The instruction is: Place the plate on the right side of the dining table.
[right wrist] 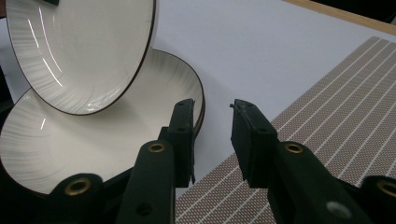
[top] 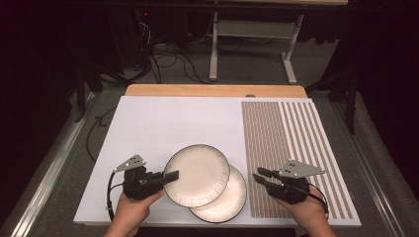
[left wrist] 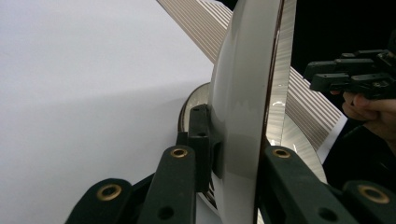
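Upper plate (top: 196, 174) sits clamped by its near-left rim in the jaws of the left gripper (top: 168, 177), tilted up off the lower plate (top: 228, 200) it overlaps. So the lift looks begun, with the carry and set-down left. Right gripper (top: 260, 174) hovers just beyond the lower plate's far edge, jaws partly apart on nothing. Ahead of both jaws the white worktop (top: 163, 123) lies open; the striped mat (top: 291, 143) runs under the right jaws.
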Motion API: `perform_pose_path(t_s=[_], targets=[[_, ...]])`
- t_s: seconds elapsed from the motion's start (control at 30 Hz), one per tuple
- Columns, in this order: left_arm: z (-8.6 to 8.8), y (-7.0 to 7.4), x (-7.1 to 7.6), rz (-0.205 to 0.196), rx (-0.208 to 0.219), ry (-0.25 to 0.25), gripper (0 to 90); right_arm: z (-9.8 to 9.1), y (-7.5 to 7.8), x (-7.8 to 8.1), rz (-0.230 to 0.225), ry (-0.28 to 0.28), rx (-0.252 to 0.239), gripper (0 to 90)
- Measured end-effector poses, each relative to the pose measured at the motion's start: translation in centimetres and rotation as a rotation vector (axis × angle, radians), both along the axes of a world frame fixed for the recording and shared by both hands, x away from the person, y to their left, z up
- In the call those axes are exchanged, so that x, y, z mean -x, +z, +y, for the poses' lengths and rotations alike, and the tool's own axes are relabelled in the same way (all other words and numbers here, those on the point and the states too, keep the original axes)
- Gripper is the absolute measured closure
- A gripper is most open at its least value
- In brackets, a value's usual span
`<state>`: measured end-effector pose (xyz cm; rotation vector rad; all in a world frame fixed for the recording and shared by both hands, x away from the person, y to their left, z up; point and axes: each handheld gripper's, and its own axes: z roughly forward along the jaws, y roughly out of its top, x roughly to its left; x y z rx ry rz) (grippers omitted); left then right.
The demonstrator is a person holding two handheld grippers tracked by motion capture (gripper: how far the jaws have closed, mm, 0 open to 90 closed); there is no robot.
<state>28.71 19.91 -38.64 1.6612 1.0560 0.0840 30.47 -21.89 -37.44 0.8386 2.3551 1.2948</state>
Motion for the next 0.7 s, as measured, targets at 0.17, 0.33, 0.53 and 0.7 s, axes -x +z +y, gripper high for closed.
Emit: perform_pose_path(t_s=[0.17,0.33,0.53,0.7], targets=[[0.6,-0.1,-0.3,-0.018,0.006,0.026,80.2,-0.9,0.1,-0.1,-0.006,-0.038,-0.019,64.8],[1.3,0.0,-0.3,-0.080,0.004,0.071,80.3,-1.9,0.4,-0.1,-0.024,-0.091,-0.035,54.4],[1.9,0.3,-0.1,-0.125,-0.012,0.107,80.2,-3.3,0.6,-0.1,-0.067,-0.179,-0.062,35.0],[2.1,0.4,0.1,-0.153,-0.027,0.117,80.1,-4.5,0.8,-0.2,-0.086,-0.215,-0.084,21.5]])
